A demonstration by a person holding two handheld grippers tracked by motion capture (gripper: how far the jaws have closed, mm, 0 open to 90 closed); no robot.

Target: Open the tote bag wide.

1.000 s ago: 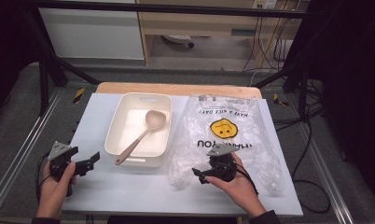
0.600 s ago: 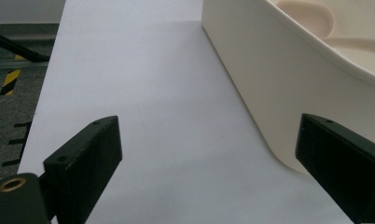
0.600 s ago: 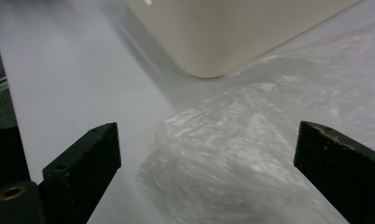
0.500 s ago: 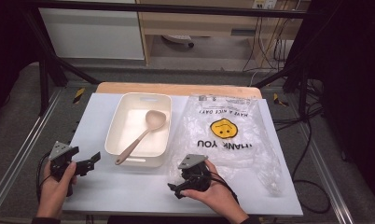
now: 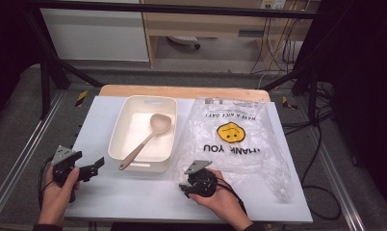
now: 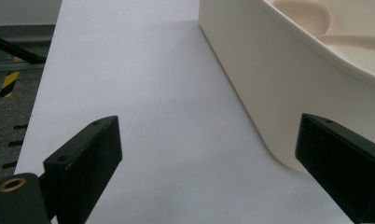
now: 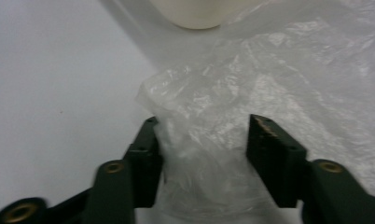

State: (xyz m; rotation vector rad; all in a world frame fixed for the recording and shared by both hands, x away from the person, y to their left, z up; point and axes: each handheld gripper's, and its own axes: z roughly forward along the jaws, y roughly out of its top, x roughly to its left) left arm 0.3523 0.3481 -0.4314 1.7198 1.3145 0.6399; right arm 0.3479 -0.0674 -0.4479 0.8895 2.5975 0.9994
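- Right tongs [image 7: 202, 144] are held low at the near edge of the clear crinkled plastic bag [image 5: 239, 139]; jaws part-way apart, with a bunched fold of the film lying between them. Whether the film is actually pinched cannot be told.
- In the high view the right tongs [image 5: 186, 185] sit at the bag's near-left corner, carried by the person's right hand [image 5: 220, 199], with the grey three-cornered plate on top.
- Bag lies flat on the right half of the white bench [image 5: 134, 202]; a yellow smiley face and black lettering are printed on it, reading upside down from the person's side. Its left edge lies just beside the tub.
- Left tongs [image 6: 204, 154] hover over bare bench surface with jaws wide apart, nothing between them. The right-hand jaw in the left gripper view stands near the tub's rounded near corner.
- In the high view the left tongs [image 5: 96, 166] are held by the left hand [image 5: 61, 185] at the bench's near-left, apart from the tub.
- Cream rectangular plastic tub [image 5: 122, 130] stands left of centre on the bench.
- Beige long-handled spoon [image 5: 146, 139] lies inside the tub, bowl toward the far side, handle end resting on the near rim.
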